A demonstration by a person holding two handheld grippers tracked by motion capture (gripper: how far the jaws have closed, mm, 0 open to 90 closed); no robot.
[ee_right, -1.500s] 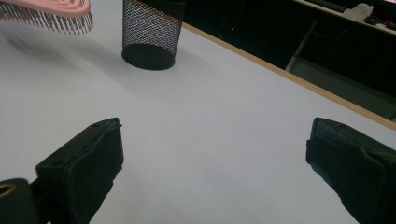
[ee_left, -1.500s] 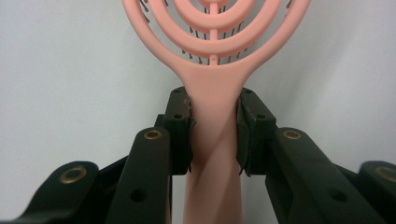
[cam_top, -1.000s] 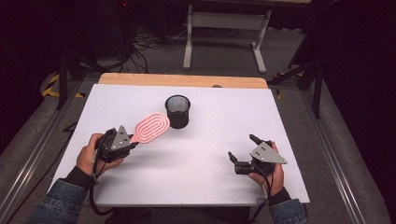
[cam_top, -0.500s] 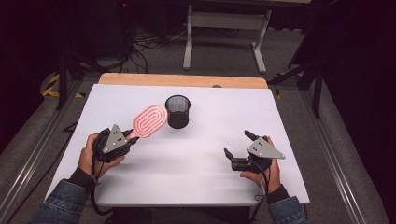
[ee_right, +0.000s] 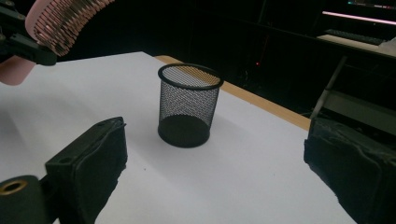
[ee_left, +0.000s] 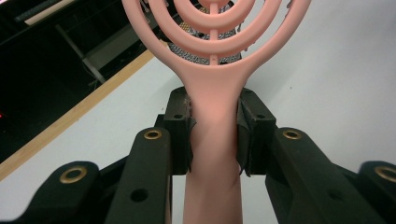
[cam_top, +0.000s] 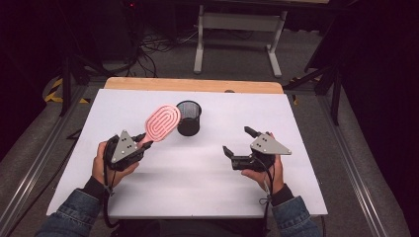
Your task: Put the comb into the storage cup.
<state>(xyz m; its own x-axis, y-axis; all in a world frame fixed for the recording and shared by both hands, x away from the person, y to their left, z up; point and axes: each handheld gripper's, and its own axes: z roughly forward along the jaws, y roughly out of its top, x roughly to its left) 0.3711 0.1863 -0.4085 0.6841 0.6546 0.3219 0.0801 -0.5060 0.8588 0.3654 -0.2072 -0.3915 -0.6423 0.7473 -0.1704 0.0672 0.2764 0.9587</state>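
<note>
Pink brush [cam_top: 161, 123] looks light, stiff plastic; my left claw [cam_top: 140, 146] clamps its handle, head raised just beside the mesh cup [cam_top: 188, 117]. Right claw [cam_top: 236, 146] gapes empty.

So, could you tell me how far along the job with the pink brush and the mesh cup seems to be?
Done: the left gripper has the pink brush clamped by its handle and raised. In hand: the brush head hangs beside the black mesh cup, which looks empty. Left, probably: getting the brush into the cup. The right gripper is open, holding nothing.
</note>
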